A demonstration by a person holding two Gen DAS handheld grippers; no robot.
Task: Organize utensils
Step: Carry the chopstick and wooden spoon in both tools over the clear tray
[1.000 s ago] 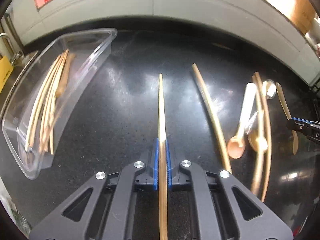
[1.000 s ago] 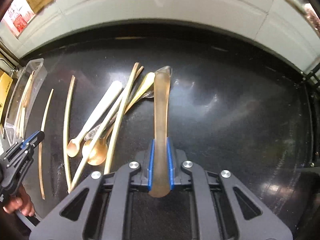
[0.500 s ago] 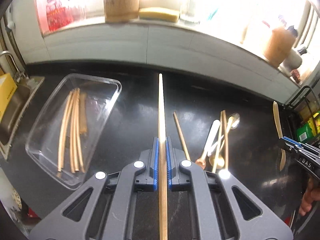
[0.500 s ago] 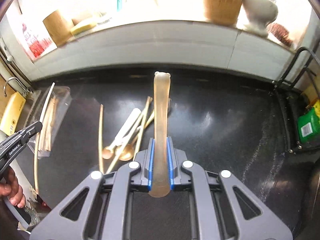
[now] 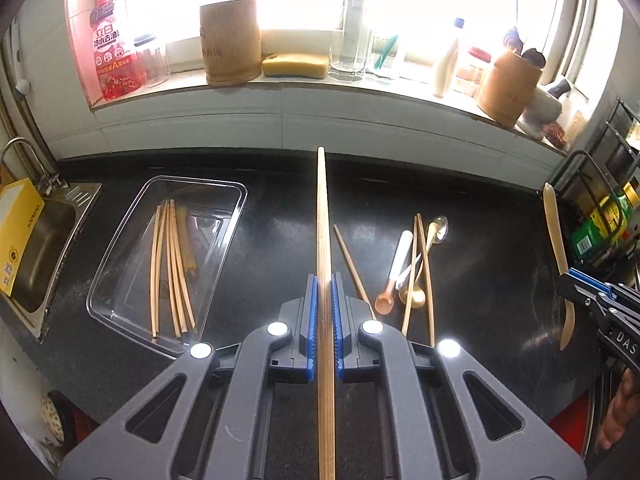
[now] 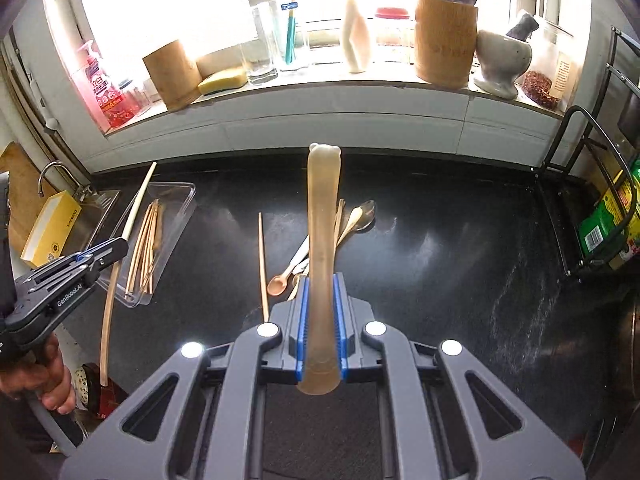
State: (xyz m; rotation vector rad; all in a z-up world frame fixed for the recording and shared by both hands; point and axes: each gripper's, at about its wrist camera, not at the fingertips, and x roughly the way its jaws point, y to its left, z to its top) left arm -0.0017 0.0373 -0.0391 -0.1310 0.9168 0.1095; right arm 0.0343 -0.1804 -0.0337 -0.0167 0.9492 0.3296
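My left gripper (image 5: 325, 284) is shut on a long wooden chopstick (image 5: 323, 220), held high over the black counter (image 5: 272, 248). My right gripper (image 6: 320, 284) is shut on a pale flat spatula (image 6: 323, 208) with a bear-shaped end. The right wrist view also shows the left gripper (image 6: 120, 245) with its chopstick (image 6: 136, 204) at the left edge. The right gripper (image 5: 570, 278) and its spatula (image 5: 555, 228) show at the right edge of the left wrist view. On the counter lie one loose chopstick (image 5: 352, 266), a pair of chopsticks (image 5: 425, 272) and three spoons (image 5: 400, 268).
A clear plastic tray (image 5: 224, 194) holding several chopsticks (image 5: 172, 264) sits at the left, beside a steel sink (image 5: 48, 240) and a yellow box (image 5: 18, 232). The windowsill holds wooden holders (image 5: 230, 40), bottles, glasses and a sponge. A wire rack (image 6: 592, 200) stands at the right.
Both grippers rose well above the counter with their utensils still held. The view widened from the countertop alone to include the windowsill and sink.
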